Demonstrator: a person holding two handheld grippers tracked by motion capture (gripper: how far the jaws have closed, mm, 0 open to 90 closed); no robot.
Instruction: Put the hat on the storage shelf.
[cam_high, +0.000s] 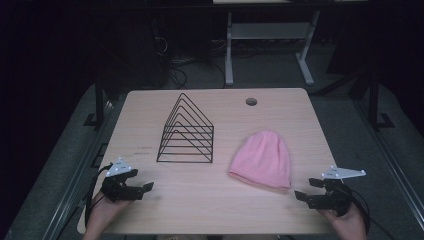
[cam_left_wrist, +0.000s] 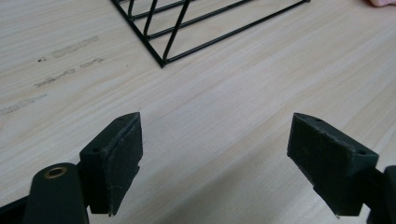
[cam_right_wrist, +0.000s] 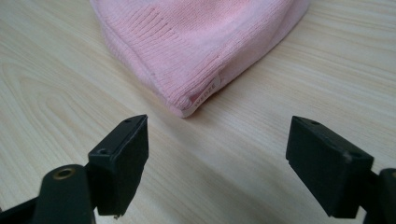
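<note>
I read both grippers, left gripper (cam_left_wrist: 215, 154) and right gripper (cam_right_wrist: 217, 163), as released; the right gripper view alone shows the pink beanie's (cam_right_wrist: 196, 42) label (cam_right_wrist: 205, 95).

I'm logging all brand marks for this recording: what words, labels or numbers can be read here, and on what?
"WEDZE", roughly; the small letters are not sharp: on the white tag sewn at the ribbed edge of the pink beanie, right gripper view.
No readable text on the wire rack, the table or either gripper.

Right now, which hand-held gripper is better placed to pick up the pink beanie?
The right hand-held gripper. It sits open just off the pink beanie's ribbed cuff, whose corner lies straight ahead between its jaws. The left hand-held gripper faces the black wire rack instead, farther away.
</note>
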